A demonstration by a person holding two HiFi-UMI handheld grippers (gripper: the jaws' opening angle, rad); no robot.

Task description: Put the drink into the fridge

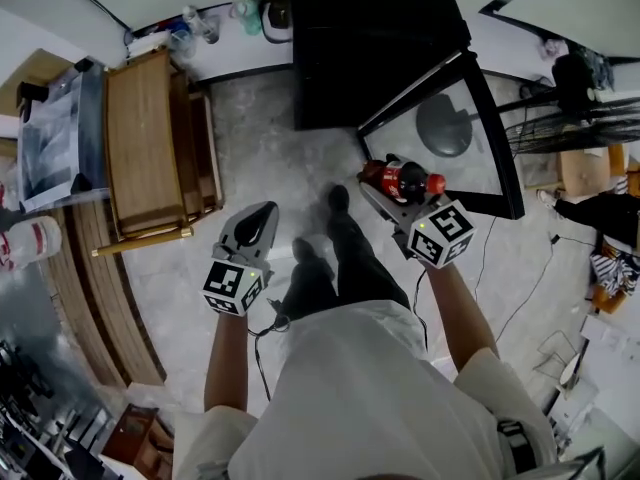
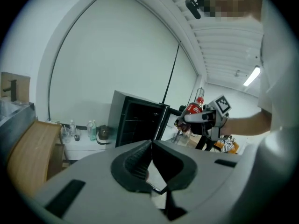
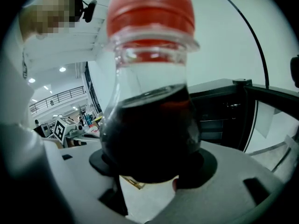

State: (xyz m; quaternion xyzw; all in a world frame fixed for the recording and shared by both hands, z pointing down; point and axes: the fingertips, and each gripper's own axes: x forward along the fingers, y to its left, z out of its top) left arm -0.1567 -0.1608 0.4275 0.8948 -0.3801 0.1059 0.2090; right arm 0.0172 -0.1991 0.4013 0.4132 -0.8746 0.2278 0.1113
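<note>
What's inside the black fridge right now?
Inside the black fridge, only dark shelves show; its glass door stands open. Deeper interior is too dark to tell.

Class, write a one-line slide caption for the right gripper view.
Right tool grips a red-capped cola bottle, facing the open black fridge.

The bottle (image 3: 149, 106) hides the pads of the right gripper (image 3: 150, 174) and much of the fridge (image 3: 224, 111) beyond it, its inside too dark to make out
</note>
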